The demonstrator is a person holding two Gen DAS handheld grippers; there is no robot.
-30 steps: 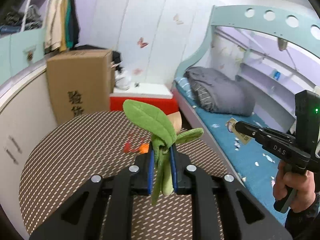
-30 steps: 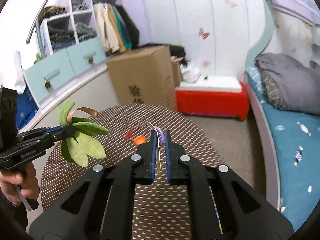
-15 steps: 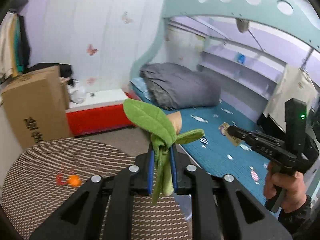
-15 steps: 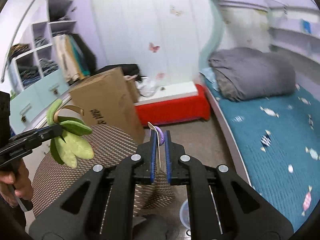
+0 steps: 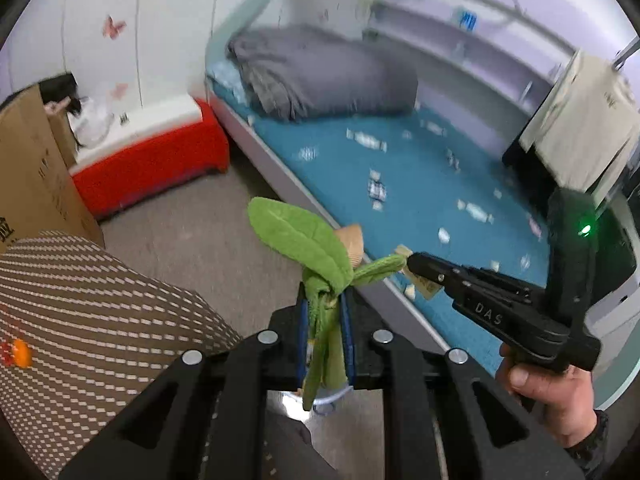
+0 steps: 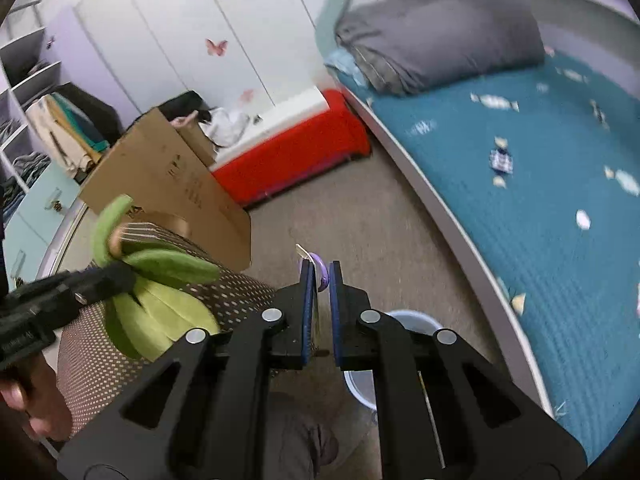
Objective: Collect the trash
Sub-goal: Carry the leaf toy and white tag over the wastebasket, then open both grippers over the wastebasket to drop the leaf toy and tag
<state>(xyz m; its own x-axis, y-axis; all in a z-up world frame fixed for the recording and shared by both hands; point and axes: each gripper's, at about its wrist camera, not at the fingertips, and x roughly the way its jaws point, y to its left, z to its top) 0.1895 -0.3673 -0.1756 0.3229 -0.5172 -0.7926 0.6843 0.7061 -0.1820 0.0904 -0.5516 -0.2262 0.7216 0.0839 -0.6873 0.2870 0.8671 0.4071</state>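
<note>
Green felt leaves [image 5: 304,240] are pinched between the blue pads of the left gripper [image 5: 324,320]. It looks like a soft toy plant, and its jaws are squeezed tight on the bunched stems. Some leaves hang down below the pads.

The right gripper [image 6: 320,292] has its jaws pressed together on a thin flat card [image 6: 316,276] with a bit of purple on it. In the left view that same card pokes out of the black tip just beside one leaf.

Right under both grippers, a little pale blue bucket [image 6: 412,322] sits on the floor. I think this is where the trash should go. Only part of its rim shows, because the black arms of the grippers hide most of it.

Next to it is a round table with a brown dotted cover [image 5: 92,312]. A small orange thing [image 5: 20,352] lies on it, too blurry to name.

Farther off are a cardboard box [image 6: 168,176] and a red bench [image 6: 296,148]. Then comes the bed with a blue sheet [image 6: 540,184] and a grey blanket [image 6: 436,40] rolled up at the far end.

What could go wrong? The bucket is small and mostly hidden. If the jaws let go too soon, the light card could flutter away and land on the floor. The floppy leaves could catch on the rim and hang out. The two grippers are close, so they could bump.
</note>
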